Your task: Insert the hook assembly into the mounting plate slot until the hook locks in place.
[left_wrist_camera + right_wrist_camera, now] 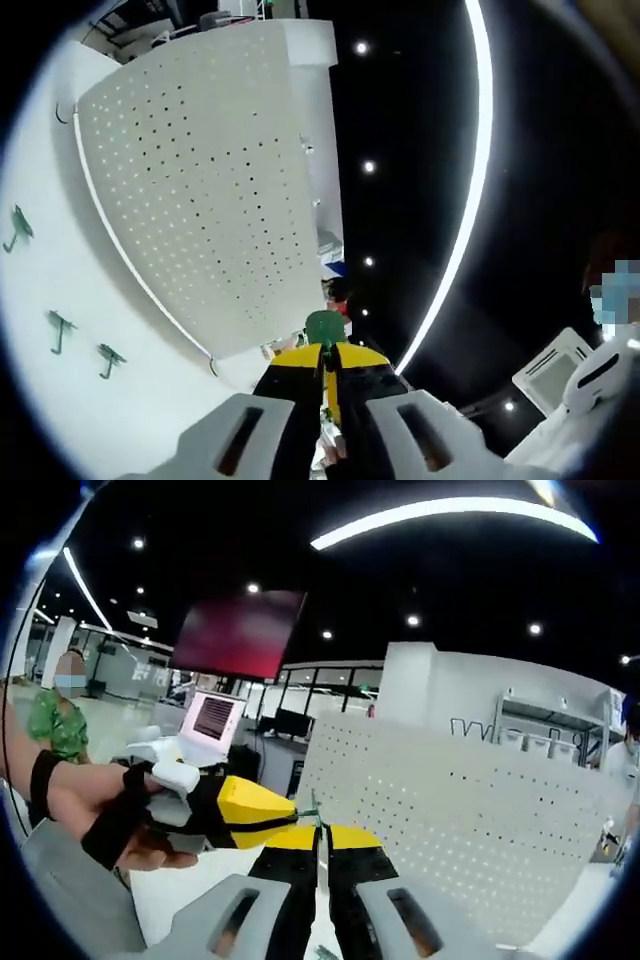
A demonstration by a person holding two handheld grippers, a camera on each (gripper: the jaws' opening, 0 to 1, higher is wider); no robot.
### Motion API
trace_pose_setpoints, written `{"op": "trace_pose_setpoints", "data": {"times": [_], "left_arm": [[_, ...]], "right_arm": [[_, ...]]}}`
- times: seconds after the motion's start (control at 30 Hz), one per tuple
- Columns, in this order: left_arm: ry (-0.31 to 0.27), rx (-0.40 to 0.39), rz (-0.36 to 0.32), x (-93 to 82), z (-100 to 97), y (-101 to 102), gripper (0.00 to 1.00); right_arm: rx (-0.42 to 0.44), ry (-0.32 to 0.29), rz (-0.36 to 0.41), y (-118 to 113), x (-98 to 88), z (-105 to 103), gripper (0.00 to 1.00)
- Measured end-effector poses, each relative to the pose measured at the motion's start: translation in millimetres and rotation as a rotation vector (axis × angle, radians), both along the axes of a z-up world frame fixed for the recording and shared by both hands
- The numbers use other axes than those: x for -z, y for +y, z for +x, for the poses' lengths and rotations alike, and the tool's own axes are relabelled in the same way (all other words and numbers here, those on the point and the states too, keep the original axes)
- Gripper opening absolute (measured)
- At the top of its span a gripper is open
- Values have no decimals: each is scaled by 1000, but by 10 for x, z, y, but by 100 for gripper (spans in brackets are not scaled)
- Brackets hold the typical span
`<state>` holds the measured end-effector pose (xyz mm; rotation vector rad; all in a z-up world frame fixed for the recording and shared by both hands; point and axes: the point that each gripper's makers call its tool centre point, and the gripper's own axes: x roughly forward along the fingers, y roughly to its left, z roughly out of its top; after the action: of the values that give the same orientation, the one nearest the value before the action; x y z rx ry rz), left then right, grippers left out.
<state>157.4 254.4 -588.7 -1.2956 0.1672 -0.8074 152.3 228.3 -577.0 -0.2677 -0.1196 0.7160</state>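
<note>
**Hook held, not yet in the board**

No hook is seen seated in the pegboard (205,190); insertion is judged still ahead. A green hook (325,328) is pinched between the closed jaws of the left gripper (328,400), near the board's lower corner. The right gripper (322,865) is pressed together, seemingly empty. Three spare hooks (58,328) lie beside the board.

Bright white surfaces under a dark ceiling

Ceiling light strips (478,180) and spot lamps glare overhead; the pegboard (205,190) is evenly lit; fisheye bending curves every edge.
</note>
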Motion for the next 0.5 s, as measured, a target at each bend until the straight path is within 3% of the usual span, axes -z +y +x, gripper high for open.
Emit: {"op": "trace_pose_setpoints", "data": {"times": [0.1,0.37,0.5], "left_arm": [[4,-17,-20,-12,24,52,3],[-16,-21,-1,-51,16,34,4],[-24,-20,-26,-97,5,11,12]], "right_arm": [[4,-9,-32,18,37,-12,1],[32,-25,-18,13,-37,14,0],[54,-25,-8,-14,-64,51,0]]}}
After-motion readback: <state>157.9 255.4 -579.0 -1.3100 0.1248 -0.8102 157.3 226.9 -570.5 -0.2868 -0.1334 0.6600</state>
